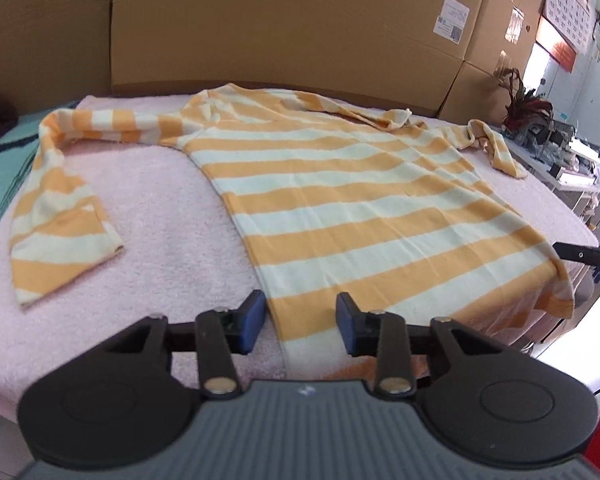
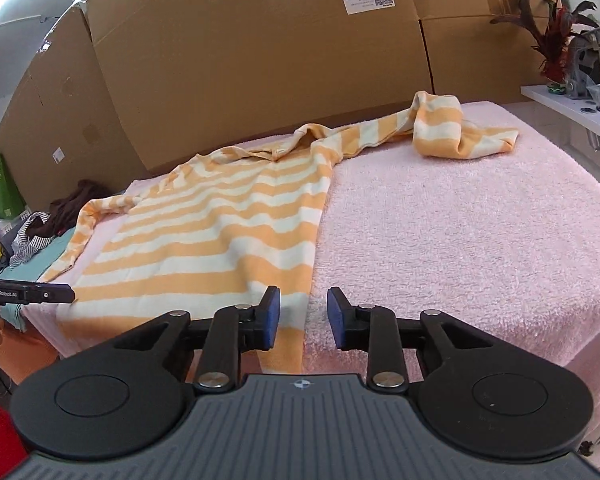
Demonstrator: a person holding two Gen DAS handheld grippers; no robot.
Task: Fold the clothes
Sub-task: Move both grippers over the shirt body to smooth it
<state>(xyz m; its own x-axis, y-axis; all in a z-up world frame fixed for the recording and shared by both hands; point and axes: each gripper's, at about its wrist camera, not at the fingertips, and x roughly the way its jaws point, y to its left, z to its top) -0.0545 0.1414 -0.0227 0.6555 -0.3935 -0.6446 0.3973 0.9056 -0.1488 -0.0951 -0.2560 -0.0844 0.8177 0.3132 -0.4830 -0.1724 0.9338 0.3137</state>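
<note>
Both of our grippers hang at the near edge of the bed with jaws apart and nothing between them: our left gripper (image 1: 301, 322) stands over the sweater's near-left hem corner, our right gripper (image 2: 303, 317) over its near-right hem corner, blue pads either side of the cloth edge without gripping it.

Behind everything, we see a wall of big cardboard boxes (image 1: 284, 20) along the far side. Below them a pink towel (image 2: 460, 216) covers the bed top.

On the towel lies the striped sweater (image 1: 340, 208), orange and cream, spread flat with some ripples. Its long axis runs from us toward the boxes: hem at the near edge, partly draping over it, and neckline pointing away at the far side. In the right wrist view the body sits on the left part of the towel.

Our left-hand sleeve (image 1: 56, 216) goes out sideways from the shoulder, then bends back toward us, cuff near the left edge of the towel. The right-hand sleeve (image 2: 456, 130) stretches toward the far right corner and ends in a crumpled heap.

A potted plant (image 2: 556, 28) stands on a white shelf beyond the bed's right side.
</note>
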